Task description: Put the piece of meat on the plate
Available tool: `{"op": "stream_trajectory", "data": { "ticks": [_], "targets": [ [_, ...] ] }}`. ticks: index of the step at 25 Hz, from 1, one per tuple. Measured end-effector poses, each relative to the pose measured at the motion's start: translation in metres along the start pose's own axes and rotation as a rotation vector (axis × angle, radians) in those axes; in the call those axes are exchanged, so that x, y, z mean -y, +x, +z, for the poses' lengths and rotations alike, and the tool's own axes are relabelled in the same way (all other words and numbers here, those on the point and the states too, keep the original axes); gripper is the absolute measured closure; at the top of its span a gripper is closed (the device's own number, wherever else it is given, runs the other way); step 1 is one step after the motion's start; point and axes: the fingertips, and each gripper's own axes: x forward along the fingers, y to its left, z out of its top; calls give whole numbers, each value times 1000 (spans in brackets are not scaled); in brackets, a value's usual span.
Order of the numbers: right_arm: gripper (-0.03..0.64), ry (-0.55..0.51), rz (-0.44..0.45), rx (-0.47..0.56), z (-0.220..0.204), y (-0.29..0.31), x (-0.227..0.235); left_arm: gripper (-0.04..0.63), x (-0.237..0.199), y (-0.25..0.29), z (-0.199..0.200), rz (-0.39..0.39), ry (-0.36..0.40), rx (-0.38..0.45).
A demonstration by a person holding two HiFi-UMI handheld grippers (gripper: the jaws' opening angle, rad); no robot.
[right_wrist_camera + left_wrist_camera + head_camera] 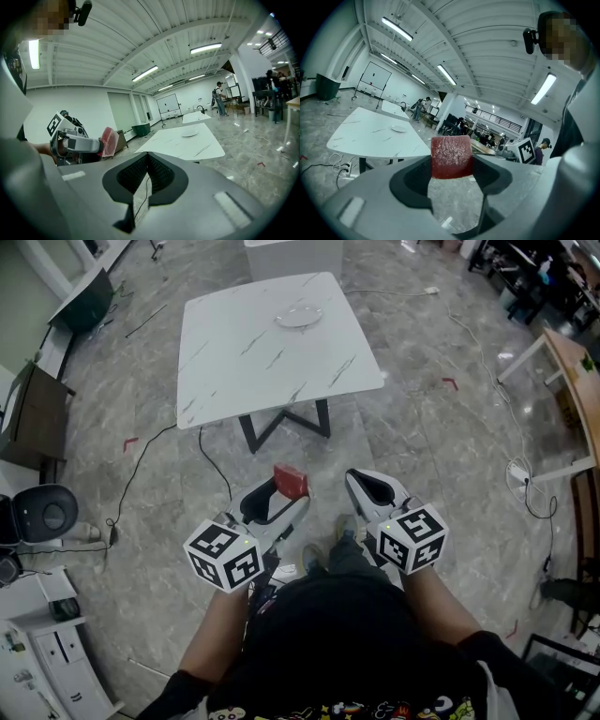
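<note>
A red, square-cut piece of meat [291,480] is pinched between the jaw tips of my left gripper [285,493], held in the air over the floor in front of the person. In the left gripper view the meat [450,157] stands upright between the dark pads. A white plate [298,315] lies near the far edge of the white marble table [244,362], well ahead of both grippers. My right gripper [373,491] hangs beside the left one, jaws closed together with nothing in them. The right gripper view shows the meat [108,141] and the plate [189,133].
Between me and the table is grey stone floor with a black cable [211,460] running under the table's black legs [286,423]. A black chair [42,512] and white cabinets stand at the left, a wooden table [577,381] at the right. People stand far off.
</note>
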Motion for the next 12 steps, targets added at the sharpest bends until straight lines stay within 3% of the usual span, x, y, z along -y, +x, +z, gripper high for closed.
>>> {"op": "stream_trajectory", "data": {
  "ticks": [12],
  "targets": [
    [594,-4,43,-7,13,11,43,212,-4,40,5,58,-3,-25]
  ]
}}
